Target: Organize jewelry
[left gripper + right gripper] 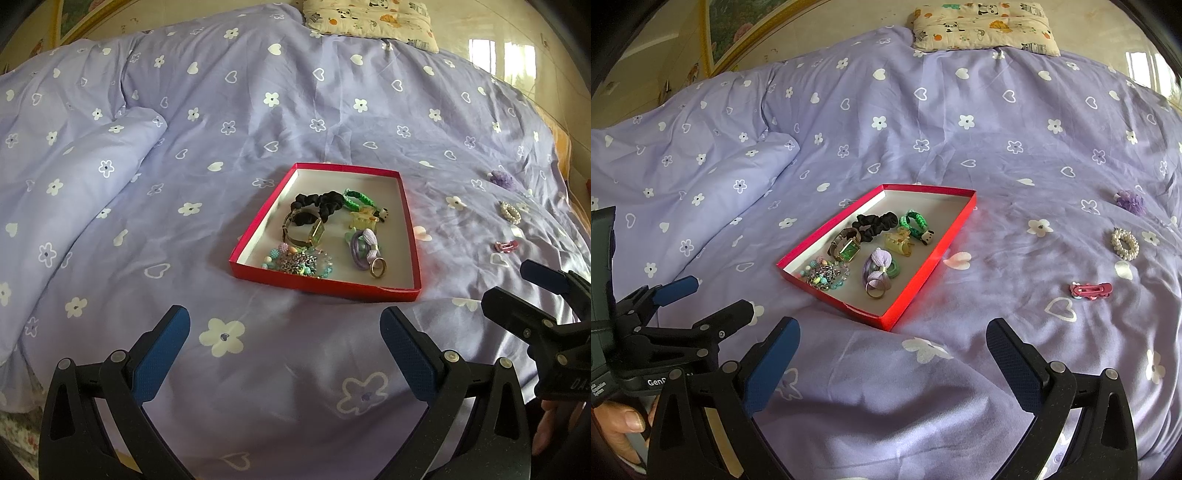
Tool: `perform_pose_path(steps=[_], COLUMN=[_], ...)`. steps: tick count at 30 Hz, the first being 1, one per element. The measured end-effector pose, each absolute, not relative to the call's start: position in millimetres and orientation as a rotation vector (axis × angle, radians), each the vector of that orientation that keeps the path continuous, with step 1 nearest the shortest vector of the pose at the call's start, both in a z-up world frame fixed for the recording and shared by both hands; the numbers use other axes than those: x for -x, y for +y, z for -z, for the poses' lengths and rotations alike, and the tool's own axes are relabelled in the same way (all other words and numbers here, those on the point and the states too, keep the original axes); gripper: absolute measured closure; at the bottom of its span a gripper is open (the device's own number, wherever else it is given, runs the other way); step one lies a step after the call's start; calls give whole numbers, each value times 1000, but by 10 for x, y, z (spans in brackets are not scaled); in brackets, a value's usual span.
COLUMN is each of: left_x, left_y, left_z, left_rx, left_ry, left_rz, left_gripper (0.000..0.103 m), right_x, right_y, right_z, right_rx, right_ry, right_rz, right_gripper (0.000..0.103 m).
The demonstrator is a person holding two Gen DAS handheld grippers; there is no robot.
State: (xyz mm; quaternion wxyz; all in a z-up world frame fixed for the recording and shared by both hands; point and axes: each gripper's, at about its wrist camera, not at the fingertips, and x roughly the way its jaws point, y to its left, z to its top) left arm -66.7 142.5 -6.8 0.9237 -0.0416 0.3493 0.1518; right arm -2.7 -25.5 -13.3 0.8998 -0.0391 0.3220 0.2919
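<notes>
Most pieces lie in the red tray on the bed. Outstanding on the quilt to its right: pink clip, pearl ring, purple scrunchie. Left gripper and right gripper hover near, fingers apart, empty.

Red shallow box, white inside, open, flat on bedspread centre. Contents: black scrunchie and green braided band toward far end; gold watch, green face, near left wall; yellow claw clip mid-box; beaded bracelets at near left corner; purple hair ties with ring at near end.

Outside box, toward bedspread's right edge, well apart: purple flower scrunchie, pearl scrunchie, pink hair clip.
</notes>
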Motion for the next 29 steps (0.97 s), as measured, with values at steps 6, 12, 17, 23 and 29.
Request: perform_pose_path(steps=[6, 12, 17, 23, 29], left_x=[651, 650, 632, 624, 583], left_y=[1409, 1410, 1402, 1398, 1373], left_z=[72, 73, 81, 89, 129], left_rx=[84, 85, 85, 88, 103], left_ry=[719, 719, 719, 722, 733], left_rz=[-310, -310, -308, -307, -293], left_gripper=[0, 0, 0, 0, 0], right_x=[26, 22, 18, 12, -44], right_y=[-251, -241, -241, -219, -203], right_z=[133, 131, 133, 133, 147], right_rx=[82, 82, 82, 85, 87], right_ry=[666, 668, 667, 672, 683], right_rz=[-605, -605, -606, -609, -612], right_gripper=[1, 1, 1, 1, 1])
